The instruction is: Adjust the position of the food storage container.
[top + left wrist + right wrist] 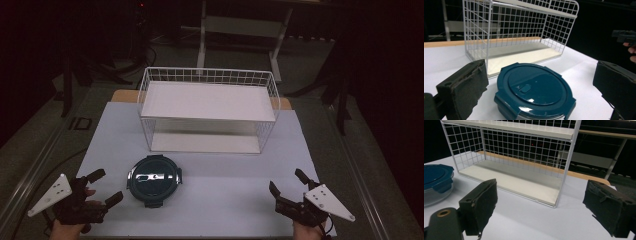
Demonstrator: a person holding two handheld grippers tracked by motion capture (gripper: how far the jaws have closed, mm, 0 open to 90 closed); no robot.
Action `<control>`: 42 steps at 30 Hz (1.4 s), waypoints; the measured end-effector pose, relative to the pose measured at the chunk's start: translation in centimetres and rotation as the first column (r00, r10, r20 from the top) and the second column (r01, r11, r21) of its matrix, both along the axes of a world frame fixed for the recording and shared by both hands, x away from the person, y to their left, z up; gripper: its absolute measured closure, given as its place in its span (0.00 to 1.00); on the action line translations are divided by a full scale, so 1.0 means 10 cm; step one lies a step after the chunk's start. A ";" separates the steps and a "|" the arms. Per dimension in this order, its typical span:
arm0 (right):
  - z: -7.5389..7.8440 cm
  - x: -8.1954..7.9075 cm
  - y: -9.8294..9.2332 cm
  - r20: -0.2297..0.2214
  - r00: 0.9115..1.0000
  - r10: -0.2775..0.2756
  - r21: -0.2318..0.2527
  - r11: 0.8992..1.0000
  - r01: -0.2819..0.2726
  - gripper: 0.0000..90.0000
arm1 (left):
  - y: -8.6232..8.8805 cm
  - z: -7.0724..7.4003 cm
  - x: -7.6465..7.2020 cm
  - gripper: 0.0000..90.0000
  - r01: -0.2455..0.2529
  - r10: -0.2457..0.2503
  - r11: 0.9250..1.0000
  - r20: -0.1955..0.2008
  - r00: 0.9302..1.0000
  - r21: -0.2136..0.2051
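Note:
A round food container with a dark teal clip-on lid (153,179) sits on the white table cover, front left of centre; it looks large in the left gripper view (535,93) and peeks in at the left edge of the right gripper view (436,182). My left gripper (104,187) is open just left of the container, with its jaws wide apart and nothing between them (541,92). At the front right my right gripper (286,181) is open too and holds nothing (549,207). It faces the wire rack.
A white wire rack with two shelves (207,111) stands at the middle back of the table (521,40) (511,152). The white cover (225,190) lies bare between the grippers. Dark floor and a white stand's legs (240,30) lie beyond the table.

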State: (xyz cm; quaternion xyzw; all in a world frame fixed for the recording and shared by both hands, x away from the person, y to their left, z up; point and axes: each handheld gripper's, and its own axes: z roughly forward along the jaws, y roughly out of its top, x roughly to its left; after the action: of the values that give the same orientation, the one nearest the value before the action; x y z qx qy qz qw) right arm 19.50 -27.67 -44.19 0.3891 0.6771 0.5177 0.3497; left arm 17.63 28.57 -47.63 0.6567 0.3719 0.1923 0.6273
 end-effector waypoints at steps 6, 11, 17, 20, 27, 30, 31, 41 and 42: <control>0.01 -0.01 0.01 -0.002 1.000 0.001 -0.001 1.000 -0.001 0.13 | -0.02 0.00 0.00 0.00 0.014 -0.014 1.000 0.000 1.000 0.001; 0.01 -0.01 0.00 -0.005 1.000 0.002 0.005 1.000 -0.002 0.13 | -0.01 0.06 -0.01 0.00 0.012 -0.013 1.000 0.014 1.000 0.022; 0.03 -0.01 0.01 0.000 1.000 0.003 0.012 1.000 -0.003 0.13 | 0.09 0.16 0.08 0.00 0.044 -0.044 0.999 -0.003 0.999 0.023; 0.03 -0.01 0.01 0.002 1.000 0.008 0.010 1.000 -0.008 0.13 | 0.13 0.22 0.13 0.00 0.081 -0.080 0.996 -0.025 0.996 0.027; 0.03 -0.01 0.03 -0.002 1.000 0.015 0.009 1.000 -0.015 0.13 | 0.20 0.21 0.23 0.00 0.112 -0.107 0.992 -0.079 0.991 0.052; 0.03 -0.01 0.03 -0.003 1.000 0.016 0.013 1.000 -0.015 0.13 | 0.23 0.18 0.27 0.00 0.110 -0.101 0.990 -0.099 0.990 0.088; 0.03 -0.01 0.03 -0.003 1.000 0.017 0.014 1.000 -0.017 0.13 | 0.24 0.16 0.28 0.00 0.098 -0.087 0.990 -0.105 0.991 0.105; 0.02 0.00 0.04 -0.009 1.000 0.028 0.015 0.999 -0.028 0.13 | 0.29 -0.05 0.37 0.65 0.112 -0.055 0.958 -0.212 0.976 0.264; 0.02 0.00 0.03 -0.010 1.000 0.028 0.015 0.999 -0.028 0.13 | 0.29 -0.07 0.39 0.70 0.111 -0.049 0.957 -0.228 0.972 0.269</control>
State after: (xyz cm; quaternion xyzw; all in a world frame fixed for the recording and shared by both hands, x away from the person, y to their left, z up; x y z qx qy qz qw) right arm 19.49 -27.33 -44.02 0.3846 0.6803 0.5257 0.3361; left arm 21.52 31.44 -48.34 0.7706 0.3807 0.1437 0.4904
